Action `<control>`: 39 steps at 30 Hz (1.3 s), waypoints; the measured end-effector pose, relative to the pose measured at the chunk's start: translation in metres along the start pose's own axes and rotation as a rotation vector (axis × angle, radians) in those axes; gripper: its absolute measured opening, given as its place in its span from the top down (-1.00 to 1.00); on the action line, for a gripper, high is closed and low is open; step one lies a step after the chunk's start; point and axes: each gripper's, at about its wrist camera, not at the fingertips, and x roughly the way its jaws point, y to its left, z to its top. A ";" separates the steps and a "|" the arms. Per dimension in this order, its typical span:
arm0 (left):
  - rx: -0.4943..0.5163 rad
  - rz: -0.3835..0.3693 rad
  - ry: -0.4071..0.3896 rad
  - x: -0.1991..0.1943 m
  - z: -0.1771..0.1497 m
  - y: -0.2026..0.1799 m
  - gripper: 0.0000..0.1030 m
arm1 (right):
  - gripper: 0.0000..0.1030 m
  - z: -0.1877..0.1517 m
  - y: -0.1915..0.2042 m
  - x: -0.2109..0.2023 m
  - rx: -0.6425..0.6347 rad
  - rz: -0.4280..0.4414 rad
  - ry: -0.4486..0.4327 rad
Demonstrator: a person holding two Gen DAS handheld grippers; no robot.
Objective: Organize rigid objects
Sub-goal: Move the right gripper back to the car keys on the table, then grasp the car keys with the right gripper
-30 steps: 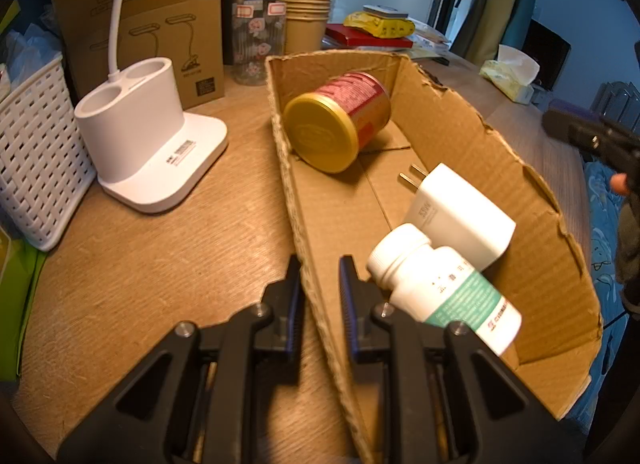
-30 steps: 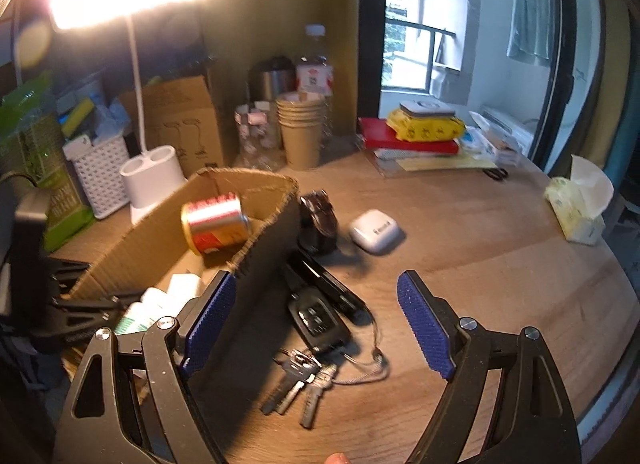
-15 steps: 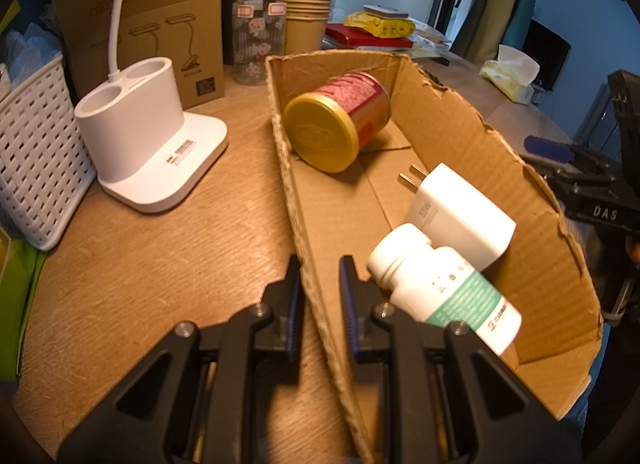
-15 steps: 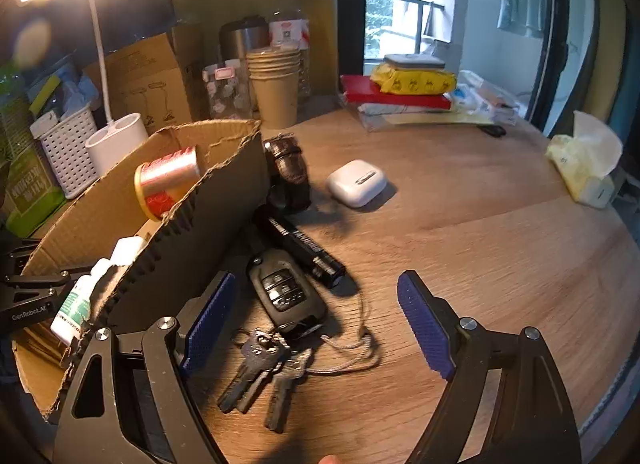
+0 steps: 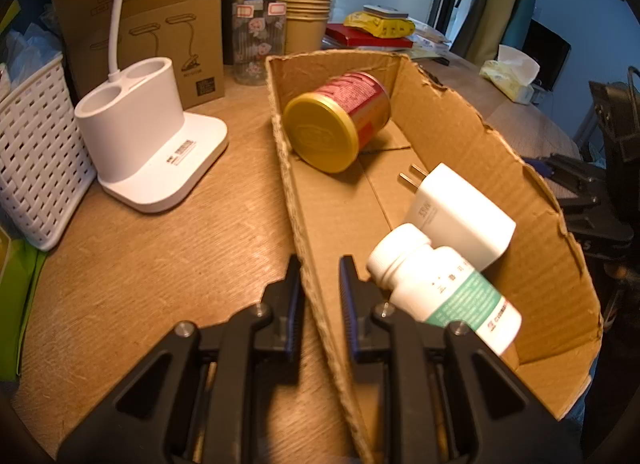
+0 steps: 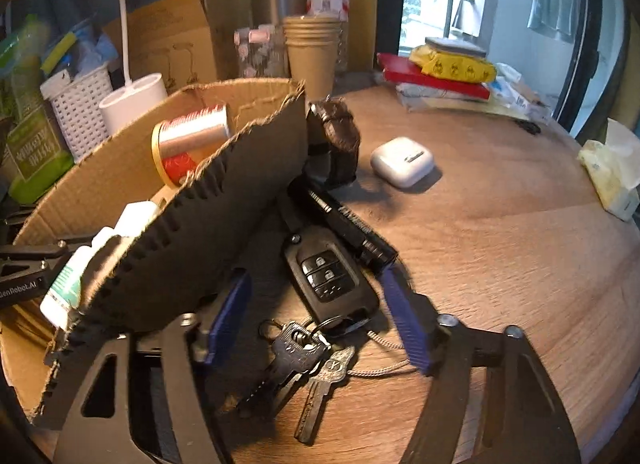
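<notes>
Now the right gripper (image 6: 316, 316) has dropped over the car key fob (image 6: 328, 274), jaws just narrowing but not yet touching; the left gripper (image 5: 320, 296) stays clamped on the cardboard box (image 5: 296, 199) wall.

on the right of the car key (image 6: 326, 276) bare table (image 6: 500, 264) is left free. its left side is closed by the cardboard box (image 6: 224, 199) wall; behind it the way is blocked by a black flashlight (image 6: 348, 223), while the earbud case (image 6: 402, 161) stands apart.
</notes>
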 end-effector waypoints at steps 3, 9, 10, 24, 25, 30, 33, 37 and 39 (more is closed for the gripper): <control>0.000 0.000 0.000 0.000 0.000 0.000 0.62 | -0.02 0.000 0.006 0.001 -0.029 -0.011 0.002; 0.000 0.000 0.000 0.000 0.000 0.000 0.62 | 0.18 0.001 0.008 0.002 -0.037 -0.027 0.004; 0.000 0.000 0.000 0.000 0.000 0.000 0.62 | 0.18 0.000 0.008 0.001 -0.038 -0.029 0.001; 0.000 0.000 0.000 0.000 0.000 0.000 0.61 | 0.24 0.001 0.016 -0.023 -0.063 -0.050 -0.049; 0.000 0.000 0.000 0.000 0.000 0.000 0.61 | 0.25 0.002 0.016 -0.026 -0.065 -0.051 -0.053; 0.000 -0.001 0.000 0.000 0.000 0.000 0.61 | 0.26 0.004 0.017 -0.036 -0.068 -0.061 -0.075; 0.000 -0.001 0.000 0.000 0.000 0.000 0.61 | 0.26 0.006 0.018 -0.040 -0.072 -0.063 -0.083; 0.000 -0.001 0.000 0.000 0.000 0.000 0.61 | 0.27 0.007 0.018 -0.046 -0.070 -0.060 -0.095; 0.000 -0.001 0.000 0.000 0.000 0.000 0.61 | 0.27 0.007 0.018 -0.050 -0.067 -0.064 -0.103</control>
